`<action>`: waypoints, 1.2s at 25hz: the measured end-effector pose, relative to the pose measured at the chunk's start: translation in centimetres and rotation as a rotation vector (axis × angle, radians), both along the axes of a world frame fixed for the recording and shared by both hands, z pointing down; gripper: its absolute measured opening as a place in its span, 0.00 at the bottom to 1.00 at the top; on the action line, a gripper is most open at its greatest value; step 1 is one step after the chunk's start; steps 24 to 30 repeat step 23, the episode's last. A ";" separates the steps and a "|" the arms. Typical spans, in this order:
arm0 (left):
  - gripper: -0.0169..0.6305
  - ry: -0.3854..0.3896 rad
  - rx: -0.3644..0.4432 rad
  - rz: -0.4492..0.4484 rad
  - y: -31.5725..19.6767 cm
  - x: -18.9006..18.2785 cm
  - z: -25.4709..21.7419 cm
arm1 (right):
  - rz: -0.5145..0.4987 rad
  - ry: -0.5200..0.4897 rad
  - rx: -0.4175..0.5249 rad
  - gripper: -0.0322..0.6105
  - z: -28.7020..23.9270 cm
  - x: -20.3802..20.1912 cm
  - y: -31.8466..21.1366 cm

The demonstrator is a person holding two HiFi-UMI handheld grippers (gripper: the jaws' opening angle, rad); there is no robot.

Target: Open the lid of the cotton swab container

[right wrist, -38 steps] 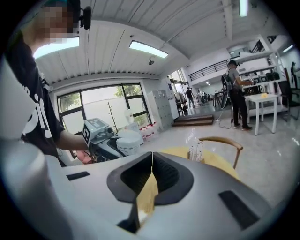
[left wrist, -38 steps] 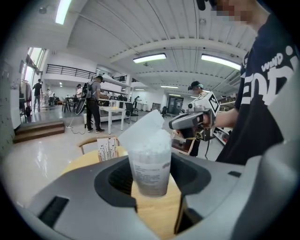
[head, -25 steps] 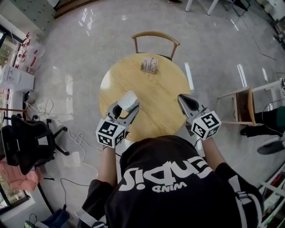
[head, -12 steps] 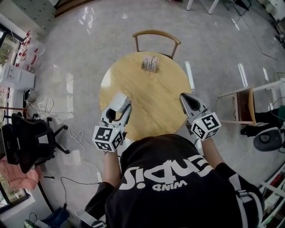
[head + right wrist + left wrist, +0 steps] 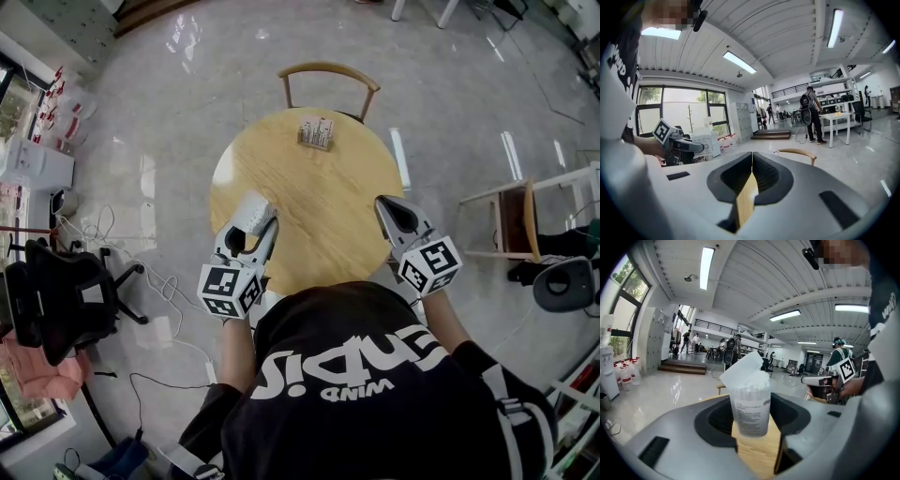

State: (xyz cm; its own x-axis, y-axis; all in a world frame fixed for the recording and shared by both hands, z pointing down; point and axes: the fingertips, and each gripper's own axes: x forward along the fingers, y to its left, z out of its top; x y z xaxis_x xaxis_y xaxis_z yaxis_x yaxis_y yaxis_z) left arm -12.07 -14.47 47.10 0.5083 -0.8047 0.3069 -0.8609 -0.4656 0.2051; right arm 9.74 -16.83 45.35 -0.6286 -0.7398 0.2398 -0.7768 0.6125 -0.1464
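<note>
Left gripper (image 5: pixel 251 225): clamped on the cotton swab container (image 5: pixel 750 411), with the jaws set wide against its sides.

- **Axis:** the container is upright in the left gripper view. Its base looks lifted clear of the tabletop (image 5: pixel 319 197), though that view is too distorted to be sure.
- **Lid:** the lid (image 5: pixel 743 367) is raised off the rim and tilted, with white swab heads exposed beneath it. Judged open; the hinge is not visible.
- **Position (head view):** the container sits at the tabletop's rim at about 8 o'clock, close to the edge.

Right gripper (image 5: pixel 392 211): jaws together with nothing between them, over the rim at about 4 o'clock.

Key relation: from your right gripper the container lies at 9 o'clock, well apart, with bare wood across the middle between them. The right gripper is your free one, so any further push on the lid would come from that side.

Room: the only other item on the tabletop is a small box (image 5: pixel 316 134) at 12 o'clock, near the chair (image 5: pixel 328 75) and well clear. For a set-down, shift toward 2 o'clock, away from the edge.
</note>
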 end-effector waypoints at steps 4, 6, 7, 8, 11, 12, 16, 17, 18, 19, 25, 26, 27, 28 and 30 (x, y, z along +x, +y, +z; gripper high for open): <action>0.38 -0.009 -0.001 -0.002 0.0 -0.1 0.1 | 0.004 -0.010 0.000 0.06 -0.1 -0.1 -0.1; 0.38 -0.016 0.000 -0.002 0.1 -0.2 0.1 | 0.006 -0.008 0.002 0.06 -0.1 -0.1 -0.1; 0.38 -0.018 0.001 -0.002 0.2 -0.2 0.1 | 0.008 -0.007 0.004 0.06 -0.1 -0.1 -0.1; 0.38 -0.019 0.002 -0.003 0.3 -0.3 0.1 | 0.009 -0.005 0.006 0.06 -0.1 0.0 -0.1; 0.38 -0.021 0.006 -0.007 0.4 -0.4 0.1 | 0.012 -0.003 0.010 0.06 -0.1 0.0 0.0; 0.38 -0.020 0.006 -0.007 0.5 -0.5 0.1 | 0.012 -0.003 0.012 0.06 -0.1 0.0 0.0; 0.37 -0.021 0.005 -0.004 0.5 -0.6 0.2 | 0.009 0.002 0.018 0.06 -0.2 -0.2 0.0; 0.37 -0.022 0.005 -0.002 0.5 -0.5 0.2 | 0.008 0.003 0.019 0.06 -0.2 -0.2 0.0; 0.37 -0.022 0.005 -0.001 0.6 -0.5 0.2 | 0.007 0.004 0.020 0.06 -0.2 -0.2 0.0; 0.37 -0.023 0.006 0.000 0.6 -0.4 0.2 | 0.006 0.005 0.022 0.06 -0.3 -0.2 0.0; 0.37 -0.024 0.010 0.005 0.6 -0.1 0.1 | 0.006 0.003 0.026 0.06 -0.4 0.0 0.0; 0.37 -0.024 0.010 0.005 0.6 -0.1 0.1 | 0.006 0.003 0.026 0.06 -0.4 0.0 0.0; 0.37 -0.024 0.010 0.005 0.6 -0.1 0.1 | 0.006 0.003 0.026 0.06 -0.4 0.0 0.0; 0.37 -0.024 0.010 0.005 0.6 -0.1 0.1 | 0.006 0.003 0.026 0.06 -0.4 0.0 0.0; 0.37 -0.024 0.010 0.005 0.6 -0.1 0.1 | 0.006 0.003 0.026 0.06 -0.4 0.0 0.0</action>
